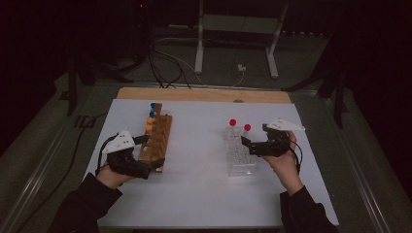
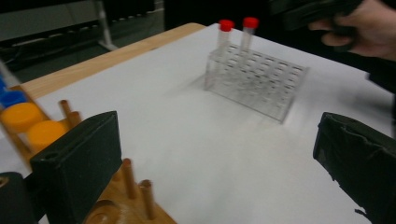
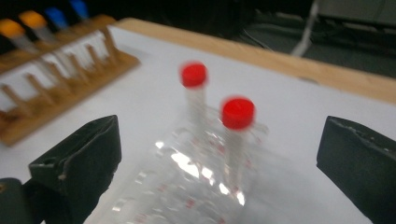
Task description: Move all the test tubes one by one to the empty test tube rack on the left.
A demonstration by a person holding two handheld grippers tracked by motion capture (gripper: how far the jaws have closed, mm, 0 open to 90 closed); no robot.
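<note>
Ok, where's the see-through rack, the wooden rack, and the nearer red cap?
see-through rack (image 1: 239, 160), high view, top grid
wooden rack (image 1: 158, 141), high view, top board
nearer red cap (image 3: 238, 112), right gripper view, cap's side

overhead view, gripper views perhaps sharing clear rack (image 2: 254, 81)

Red caps (image 3: 238, 112), seemingly clear rack (image 1: 239, 154)

No text can be read anywhere. The tubes (image 3: 236, 140) bear small red marks, too blurred to make out.
</note>
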